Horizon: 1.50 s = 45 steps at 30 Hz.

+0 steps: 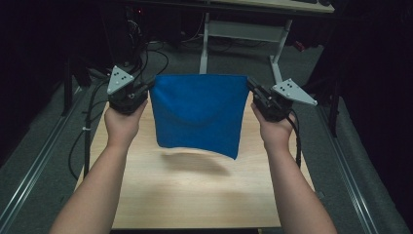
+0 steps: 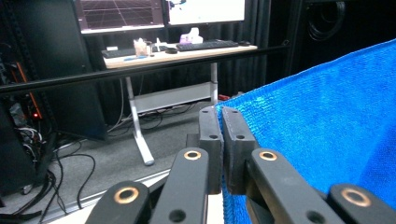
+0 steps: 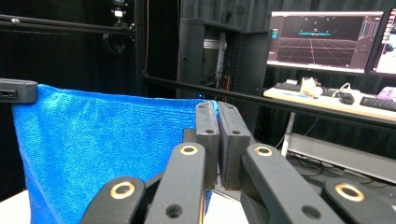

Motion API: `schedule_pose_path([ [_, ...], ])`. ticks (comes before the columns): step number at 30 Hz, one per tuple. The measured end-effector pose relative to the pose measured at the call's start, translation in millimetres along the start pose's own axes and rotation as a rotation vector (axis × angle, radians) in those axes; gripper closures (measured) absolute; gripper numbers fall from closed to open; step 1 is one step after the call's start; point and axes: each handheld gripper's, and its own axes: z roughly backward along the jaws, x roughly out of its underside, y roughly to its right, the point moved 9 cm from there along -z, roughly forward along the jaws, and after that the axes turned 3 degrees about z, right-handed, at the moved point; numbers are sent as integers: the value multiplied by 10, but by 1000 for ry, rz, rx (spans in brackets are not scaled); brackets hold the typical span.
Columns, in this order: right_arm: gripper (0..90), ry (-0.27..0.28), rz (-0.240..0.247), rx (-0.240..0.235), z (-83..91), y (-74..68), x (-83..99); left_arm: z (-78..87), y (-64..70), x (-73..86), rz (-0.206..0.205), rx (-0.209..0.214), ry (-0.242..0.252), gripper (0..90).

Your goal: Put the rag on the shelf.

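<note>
1. High view: blue cloth [image 1: 199, 114] held aloft above the pale wooden desk [image 1: 195, 195], stretched between the left tongs [image 1: 148, 88] and the right tongs [image 1: 251, 87], clear of the surface, its shadow cast on the wood beneath.
2. Left gripper view: left tongs [image 2: 222, 122] clenched on one upper corner of the cloth [image 2: 327, 130], jaws pressed together with the fabric edge pinched between.
3. Right gripper view: right tongs [image 3: 217, 116] likewise clamped on the opposite upper corner, cloth [image 3: 102, 149] spread away to the far side, where the other tongs' jaw tip [image 3: 17, 90] gripped it.
4. Judged light and entirely limp: looped microfibre weave, top edge taut, body hanging in a shallow curved sag. Not slippery, not fragile; likely to fold or bunch the moment tension eased.
5. Best taken at the corners or along a hem, as gripped here; a hold in the middle would probably leave it drooping on both sides.
6. Hung as a near-square sheet, top edge running left to right across the desk, no marked long axis; lower edge slanted, the lower right corner dipping lowest.
</note>
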Motion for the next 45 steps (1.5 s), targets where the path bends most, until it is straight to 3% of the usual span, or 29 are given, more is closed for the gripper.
schedule_pose_path([
  [5,890,3,-8,3,-102,69,-34,-123,-107,-65,-27,-42,-5,880],
  [9,889,-20,-18,14,-230,164,-12,-220,-162,-128,-12,-45,-12,880],
  [15,890,-35,-10,25,-396,333,28,-364,-197,-199,-44,-68,-9,880],
  [18,890,-60,-3,39,-504,392,65,-492,-249,-153,-77,-101,-40,879],
  [22,890,-112,42,62,-668,444,149,-706,-333,22,-79,-120,-114,879],
  [24,891,-164,69,78,-776,486,261,-840,-373,191,-74,-119,-165,879],
  [25,891,-164,69,78,-776,486,261,-840,-373,191,-74,-119,-165,879],
  [28,890,-233,60,77,-892,556,451,-947,-393,368,-46,-108,-208,879],
  [30,890,-243,53,79,-911,567,491,-1004,-390,494,-24,-96,-242,879],
  [32,890,-306,56,88,-975,600,715,-1052,-379,649,-2,-82,-274,879],
  [35,891,-326,44,86,-985,602,827,-1085,-355,852,17,-60,-318,879],
  [37,891,-354,36,78,-966,583,998,-1087,-341,982,30,-47,-341,879],
  [42,890,-378,27,62,-932,538,1177,-1053,-325,1253,77,-19,-369,878],
  [44,890,-390,19,52,-920,517,1254,-1042,-308,1357,79,-13,-401,878],
  [45,890,-397,15,47,-911,500,1289,-1032,-300,1386,81,-8,-393,878],
])
